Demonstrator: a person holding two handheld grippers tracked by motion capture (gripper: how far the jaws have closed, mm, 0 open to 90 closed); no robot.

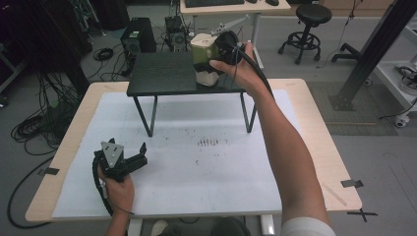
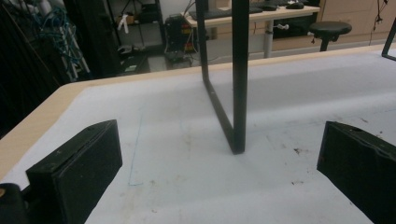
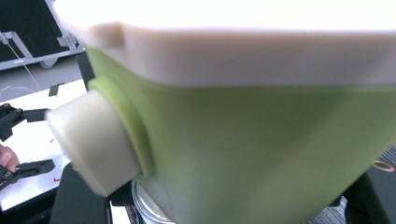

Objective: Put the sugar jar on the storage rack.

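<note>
A green container (image 1: 200, 55) with a white lid and white base stands on the small black table (image 1: 162, 73) at the far side. My right gripper (image 1: 218, 51) is pressed against the container's right side, with a hand wrapped around it. In the right gripper view the green container (image 3: 261, 154) and its round white knob (image 3: 91, 142) loom very close, and the jaws are hidden. My left gripper (image 1: 142, 156) rests on the white mat (image 1: 206, 167) at the near left, open and holding nothing. Its left gripper view (image 2: 222, 140) faces a black table leg (image 2: 238, 74).
The black table stands on thin legs over the far half of the mat. Dark specks mark the mat (image 1: 207, 142) near its middle. A stool (image 1: 310, 19), a desk, computer boxes and cables lie beyond the wooden tabletop (image 1: 319, 128).
</note>
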